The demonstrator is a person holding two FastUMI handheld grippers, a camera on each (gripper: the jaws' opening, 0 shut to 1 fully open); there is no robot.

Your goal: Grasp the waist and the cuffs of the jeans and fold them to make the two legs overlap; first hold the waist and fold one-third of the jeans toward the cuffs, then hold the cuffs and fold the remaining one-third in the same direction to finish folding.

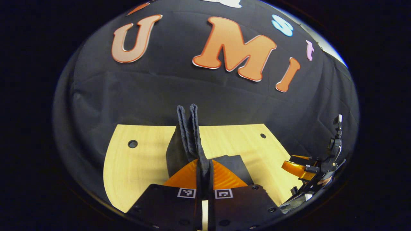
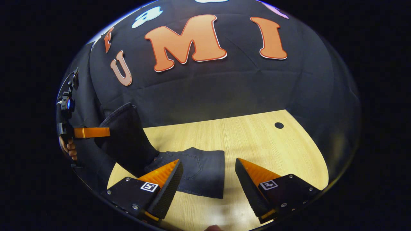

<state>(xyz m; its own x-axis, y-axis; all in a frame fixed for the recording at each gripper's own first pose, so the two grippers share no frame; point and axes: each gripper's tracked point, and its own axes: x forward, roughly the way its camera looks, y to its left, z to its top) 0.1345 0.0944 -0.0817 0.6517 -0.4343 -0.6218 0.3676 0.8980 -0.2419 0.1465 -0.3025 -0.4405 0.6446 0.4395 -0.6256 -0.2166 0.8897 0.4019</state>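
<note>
The dark jeans (image 2: 200, 175) lie partly folded on the wooden table (image 2: 257, 141), pocket stitching facing up. One end of them (image 2: 125, 138) is lifted off the table at the left. My left gripper (image 1: 204, 170) is shut on that end, and two hemmed layers of cloth (image 1: 189, 131) stand up between its fingers. The same gripper (image 2: 91, 132) appears far left in the right gripper view, with a hand (image 2: 69, 149) behind it. My right gripper (image 2: 208, 179) hovers open just above the flat part of the jeans, holding nothing. It also shows at the right edge (image 1: 306, 170) of the left gripper view.
The table (image 1: 141, 160) has round cable holes (image 1: 132, 143) (image 2: 279, 125) near its far corners. The black cloth wall (image 2: 224, 89) hangs right behind the table's far edge. Bare wood stretches to the right of the jeans.
</note>
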